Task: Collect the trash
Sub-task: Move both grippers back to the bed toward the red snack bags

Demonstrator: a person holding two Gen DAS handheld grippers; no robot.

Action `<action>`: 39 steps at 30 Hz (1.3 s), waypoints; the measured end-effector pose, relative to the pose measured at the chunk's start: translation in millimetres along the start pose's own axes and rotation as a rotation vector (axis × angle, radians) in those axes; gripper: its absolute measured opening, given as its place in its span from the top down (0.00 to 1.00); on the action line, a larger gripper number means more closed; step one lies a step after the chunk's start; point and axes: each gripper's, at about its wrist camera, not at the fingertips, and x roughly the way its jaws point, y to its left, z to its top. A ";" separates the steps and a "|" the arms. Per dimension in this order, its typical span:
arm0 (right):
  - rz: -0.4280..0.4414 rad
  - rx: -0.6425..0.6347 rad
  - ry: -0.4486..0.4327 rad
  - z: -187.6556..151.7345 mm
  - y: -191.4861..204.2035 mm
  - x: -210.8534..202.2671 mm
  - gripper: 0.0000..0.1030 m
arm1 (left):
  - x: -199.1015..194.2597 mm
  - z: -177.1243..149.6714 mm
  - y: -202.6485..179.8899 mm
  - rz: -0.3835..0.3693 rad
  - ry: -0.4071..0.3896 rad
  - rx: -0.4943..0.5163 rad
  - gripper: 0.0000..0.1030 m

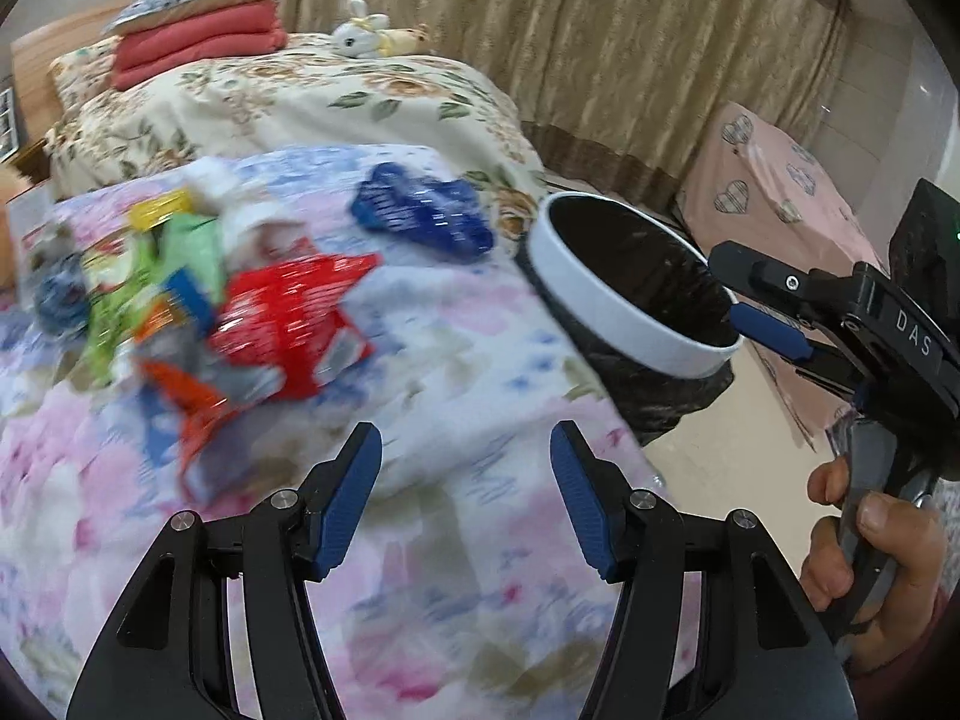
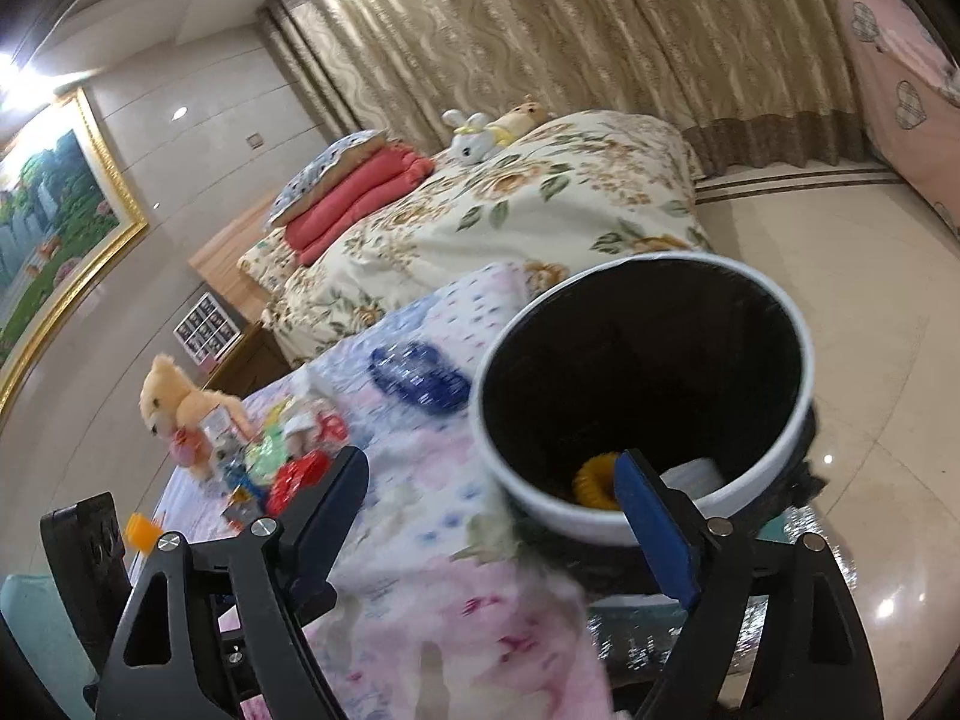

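Observation:
A white-rimmed trash bin with a black liner stands at the right edge of the bed; in the right wrist view it holds a yellow ring and a white scrap. A pile of wrappers lies on the pastel blanket: a red one, green ones, an orange one. A blue wrapper lies apart, near the bin. My left gripper is open and empty over the blanket. My right gripper is open and empty at the bin's rim; it also shows in the left wrist view.
A teddy bear sits beyond the wrapper pile. Further back the bed carries a floral quilt, folded red blankets and plush toys. A pink-covered piece stands on the tiled floor to the right.

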 end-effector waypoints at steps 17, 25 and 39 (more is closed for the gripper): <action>0.082 -0.074 0.090 -38.8 64.5 29.3 0.16 | -45.1 -34.2 81.9 0.126 -0.056 -0.131 0.42; 0.113 -0.082 0.126 -45.2 78.2 47.7 0.16 | -41.5 -36.0 102.7 0.132 -0.046 -0.156 0.42; 0.159 -0.056 0.177 -39.9 86.4 86.4 0.16 | -12.7 -18.4 97.6 0.133 -0.031 -0.121 0.50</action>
